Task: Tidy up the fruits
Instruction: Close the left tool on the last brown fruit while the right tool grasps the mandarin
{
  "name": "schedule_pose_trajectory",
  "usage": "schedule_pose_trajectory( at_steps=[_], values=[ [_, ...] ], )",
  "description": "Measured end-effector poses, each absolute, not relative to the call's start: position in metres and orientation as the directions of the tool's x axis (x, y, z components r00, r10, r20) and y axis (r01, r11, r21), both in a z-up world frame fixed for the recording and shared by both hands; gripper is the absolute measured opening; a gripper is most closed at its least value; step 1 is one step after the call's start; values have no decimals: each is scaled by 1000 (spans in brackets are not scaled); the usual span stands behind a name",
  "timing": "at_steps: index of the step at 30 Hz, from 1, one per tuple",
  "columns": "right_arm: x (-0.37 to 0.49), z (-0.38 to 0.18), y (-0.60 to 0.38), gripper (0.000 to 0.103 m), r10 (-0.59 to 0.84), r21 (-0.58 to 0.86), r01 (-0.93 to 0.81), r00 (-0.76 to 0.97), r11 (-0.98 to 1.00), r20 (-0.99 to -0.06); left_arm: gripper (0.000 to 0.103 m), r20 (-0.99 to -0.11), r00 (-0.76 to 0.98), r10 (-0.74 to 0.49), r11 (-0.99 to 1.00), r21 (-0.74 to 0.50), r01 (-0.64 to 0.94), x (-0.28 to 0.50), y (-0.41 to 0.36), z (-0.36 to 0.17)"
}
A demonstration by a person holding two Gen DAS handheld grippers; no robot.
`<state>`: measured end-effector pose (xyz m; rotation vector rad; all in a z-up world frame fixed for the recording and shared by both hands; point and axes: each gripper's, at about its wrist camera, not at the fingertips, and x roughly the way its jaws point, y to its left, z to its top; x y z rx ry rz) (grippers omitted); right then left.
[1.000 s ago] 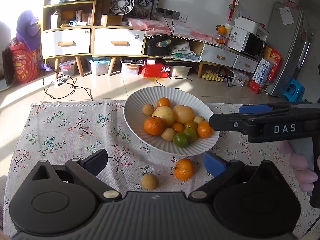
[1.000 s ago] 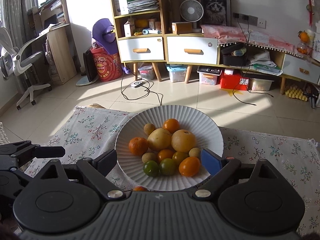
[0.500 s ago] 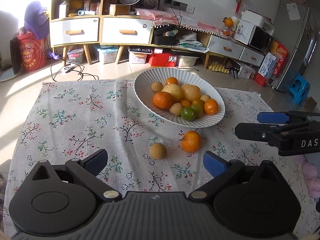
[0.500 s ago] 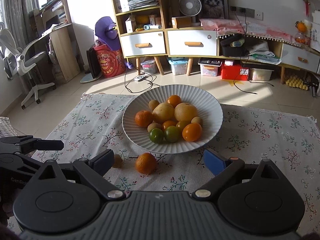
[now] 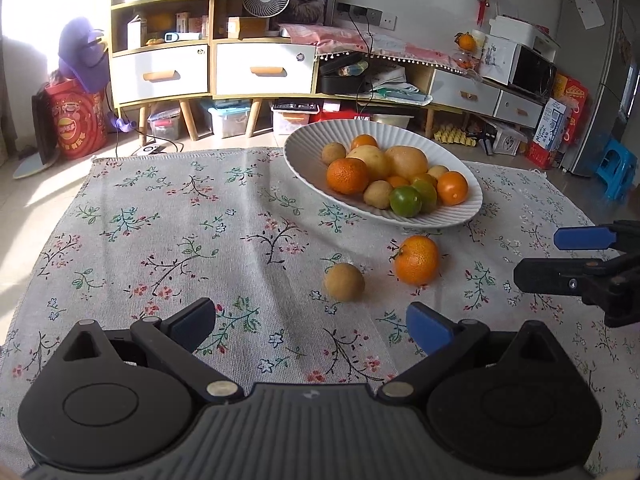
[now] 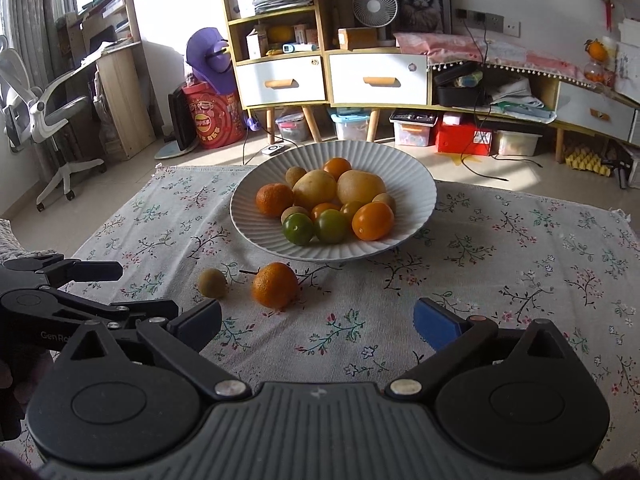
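Observation:
A white ribbed bowl [image 5: 460,162] [image 6: 408,168] on the floral cloth holds several oranges, potatoes, green citrus and small brown fruits. In front of it lie a loose orange [image 5: 416,259] [image 6: 275,285] and a small brown fruit [image 5: 344,281] [image 6: 212,282]. My left gripper [image 5: 310,322] is open and empty, just short of the brown fruit. The right gripper [image 6: 318,320] has its jaws opening wide with nothing between them, near the loose orange. Each gripper shows at the edge of the other's view.
The floral tablecloth [image 5: 160,232] covers the table, with bare cloth to the left of the bowl. Beyond the far edge are a tiled floor, shelves with white drawers [image 6: 378,80], storage boxes and an office chair [image 6: 40,112].
Both grippers have pulled back from the bowl and dropped lower. The loose orange and brown fruit now sit farther ahead of the fingers. The right jaws have spread wider.

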<state>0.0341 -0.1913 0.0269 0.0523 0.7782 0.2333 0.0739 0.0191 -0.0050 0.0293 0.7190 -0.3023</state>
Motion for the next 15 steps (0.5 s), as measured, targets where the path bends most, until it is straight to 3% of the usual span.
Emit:
schedule_pose_trajectory(
  at_steps=[6, 15],
  values=[
    [36, 16, -194, 102, 193, 106, -168, 685, 980, -703, 96, -653, 716, -245, 955, -37, 293, 80, 8, -18],
    [38, 8, -189, 102, 176, 82, -170, 667, 982, -724, 81, -653, 719, -238, 952, -11, 305, 88, -5, -23]
  ],
)
